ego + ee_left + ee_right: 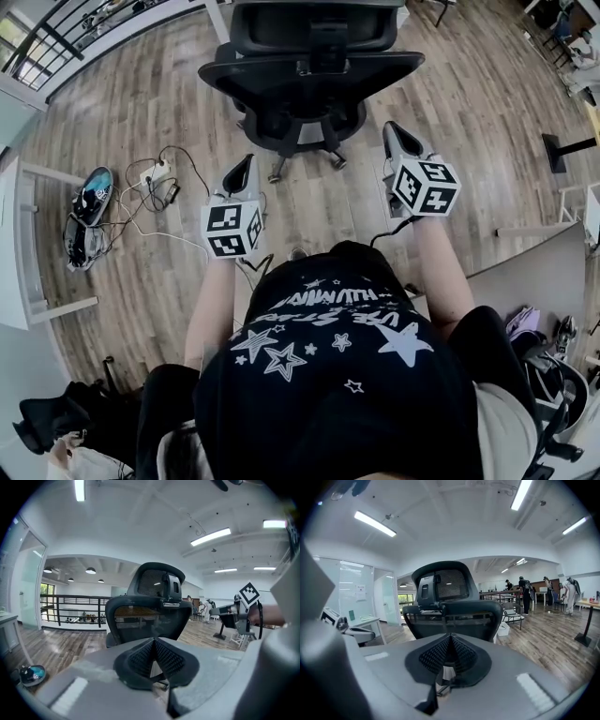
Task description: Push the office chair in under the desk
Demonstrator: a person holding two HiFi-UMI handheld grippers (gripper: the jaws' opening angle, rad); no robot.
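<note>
Behind the black mesh-backed office chair (pixel 309 70): both grippers, short of its backrest, touching nothing.
Chair from grippers: straight ahead, back turned to them, centred between the two.
Left gripper (pixel 246 167): jaws clenched together, empty.
Right gripper (pixel 401 139): jaws pressed together, empty; it looks slightly nearer the backrest.
Push line: probably straight forward through the backrest.
Desk: not clearly visible beyond the chair.

Closed right gripper (pixel 449 641) before office chair (pixel 452 609)

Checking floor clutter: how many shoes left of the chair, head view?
2. One shoe left of the power strip; second shoe below it in frame. Others may be hidden.
</note>
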